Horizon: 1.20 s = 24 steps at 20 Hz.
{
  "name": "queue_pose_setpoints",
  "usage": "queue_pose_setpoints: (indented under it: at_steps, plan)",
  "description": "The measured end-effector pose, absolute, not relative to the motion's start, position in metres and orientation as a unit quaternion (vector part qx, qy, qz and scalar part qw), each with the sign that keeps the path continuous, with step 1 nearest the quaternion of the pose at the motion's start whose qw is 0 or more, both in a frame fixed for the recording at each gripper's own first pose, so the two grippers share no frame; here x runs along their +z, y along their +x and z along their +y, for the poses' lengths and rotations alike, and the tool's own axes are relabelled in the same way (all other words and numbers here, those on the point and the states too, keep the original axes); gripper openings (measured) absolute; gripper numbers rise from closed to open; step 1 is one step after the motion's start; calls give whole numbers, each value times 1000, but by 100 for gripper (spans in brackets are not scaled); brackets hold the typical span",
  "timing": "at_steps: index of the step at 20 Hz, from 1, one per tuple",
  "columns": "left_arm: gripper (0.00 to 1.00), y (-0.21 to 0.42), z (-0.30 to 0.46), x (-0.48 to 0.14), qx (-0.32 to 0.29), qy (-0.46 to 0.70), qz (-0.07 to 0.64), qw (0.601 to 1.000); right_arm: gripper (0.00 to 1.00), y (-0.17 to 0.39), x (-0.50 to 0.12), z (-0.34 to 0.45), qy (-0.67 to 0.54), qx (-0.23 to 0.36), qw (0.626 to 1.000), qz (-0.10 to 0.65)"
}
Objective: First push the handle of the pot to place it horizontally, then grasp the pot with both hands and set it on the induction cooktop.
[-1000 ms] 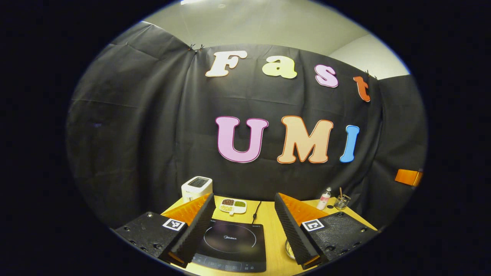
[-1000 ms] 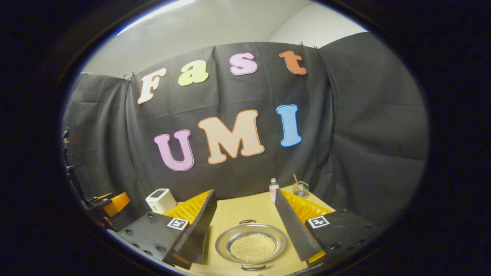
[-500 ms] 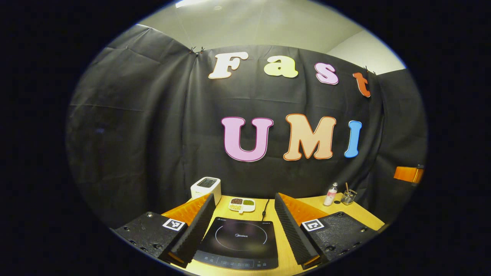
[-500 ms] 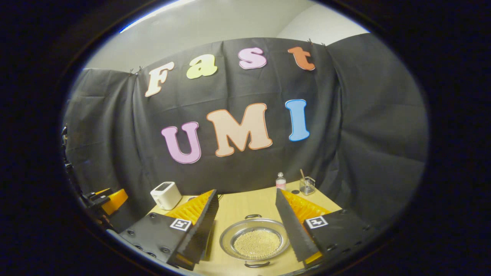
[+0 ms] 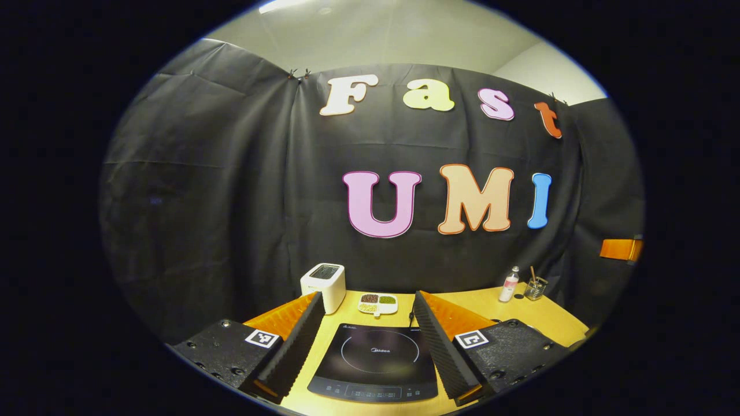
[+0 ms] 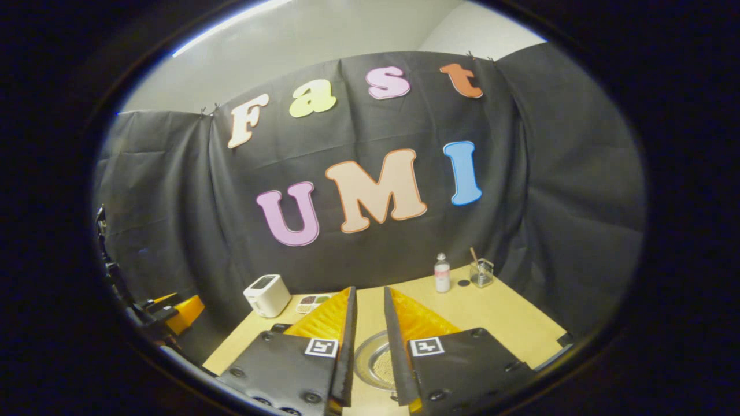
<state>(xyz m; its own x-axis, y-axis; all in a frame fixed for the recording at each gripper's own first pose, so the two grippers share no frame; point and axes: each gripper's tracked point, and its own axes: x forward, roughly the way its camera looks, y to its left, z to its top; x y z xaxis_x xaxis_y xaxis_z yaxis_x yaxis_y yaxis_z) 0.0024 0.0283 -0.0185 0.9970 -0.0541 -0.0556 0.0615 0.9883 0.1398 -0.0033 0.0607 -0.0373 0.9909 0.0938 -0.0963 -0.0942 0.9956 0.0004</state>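
Pot [image 6: 376,364]: on the table [image 6: 497,312], seen at 6 o'clock in the right gripper view, largely hidden behind the right gripper [image 6: 370,346]. That gripper's fingers stand nearly together with a narrow gap, nothing between them; contact with the pot cannot be judged.

Cooktop [image 5: 376,361]: at 6 o'clock in the left gripper view, flat on the table, between the widely spread fingers of the left gripper [image 5: 364,346]; its logo is too small to read.

Toaster [image 5: 324,286] at 7 o'clock beyond it, dish [image 5: 377,303] beside that, bottle [image 5: 509,284] and glass [image 5: 535,287] at 4 o'clock. Square markers sit on both grippers.
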Motion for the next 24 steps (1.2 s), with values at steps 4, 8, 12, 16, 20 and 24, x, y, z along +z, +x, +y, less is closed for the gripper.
queue_pose_setpoints:
  at_steps: [4, 8, 12, 16, 20, 24]
  plan:
    - [91, 1, 27, -18, -44, 76, 24, 996, 25, -9, -46, 59, -18, 24, 998, 49]
    - [91, 0, 27, -20, -55, 81, 26, 995, 2, -10, -51, 53, -6, 6, 998, 55]
    - [91, -3, 30, -23, -61, 84, 29, 994, 0, -21, -64, 44, -13, -9, 998, 63]
    - [91, -12, 35, -28, -69, 86, 32, 993, 3, -33, -91, 40, -12, -18, 996, 85]
    - [91, -19, 46, -34, -66, 88, 36, 993, 2, -45, -132, 41, -5, -12, 992, 126]
    - [95, -20, 57, -40, -48, 83, 46, 994, 3, -46, -177, 38, -8, -4, 984, 180]
